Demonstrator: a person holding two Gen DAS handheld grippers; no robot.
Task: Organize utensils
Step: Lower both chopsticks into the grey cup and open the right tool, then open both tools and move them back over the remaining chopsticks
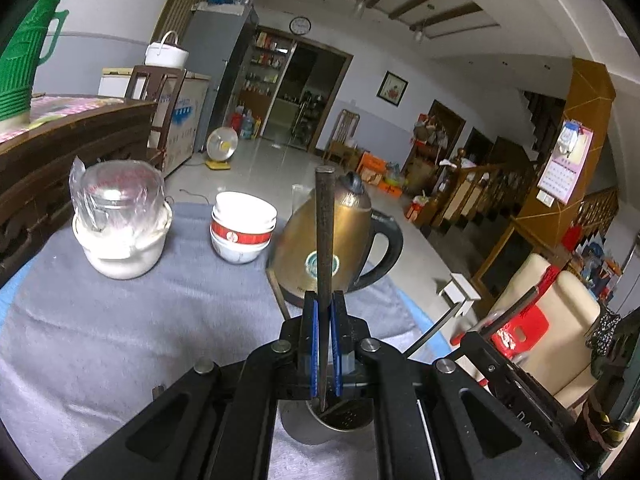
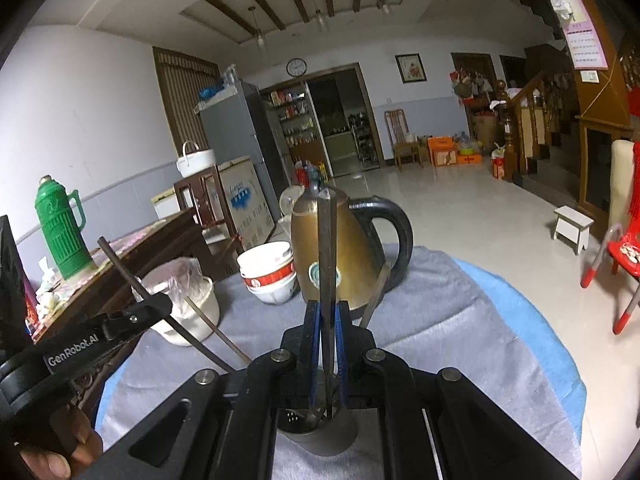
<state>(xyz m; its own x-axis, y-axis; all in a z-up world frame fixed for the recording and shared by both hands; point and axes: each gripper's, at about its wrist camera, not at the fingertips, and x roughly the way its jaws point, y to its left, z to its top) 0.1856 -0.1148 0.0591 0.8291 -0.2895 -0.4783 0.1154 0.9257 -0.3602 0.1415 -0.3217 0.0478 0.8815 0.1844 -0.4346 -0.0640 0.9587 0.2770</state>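
Observation:
My left gripper (image 1: 324,300) is shut on a dark chopstick (image 1: 323,224) that stands upright, its lower end inside a metal utensil holder (image 1: 340,420) on the grey cloth. My right gripper (image 2: 327,308) is shut on another dark chopstick (image 2: 327,248), upright over the same metal holder (image 2: 320,432). In the right wrist view the left gripper (image 2: 152,308) appears at the left with its chopstick (image 2: 120,268) slanting down toward the holder. More utensils (image 2: 374,300) lean out of the holder.
A brass kettle (image 1: 336,236) with a black handle stands just behind the holder. Stacked red-and-white bowls (image 1: 242,228) and a white pot with a plastic-wrapped lid (image 1: 120,220) sit further left. A green thermos (image 2: 64,228) stands on a wooden sideboard (image 1: 60,152).

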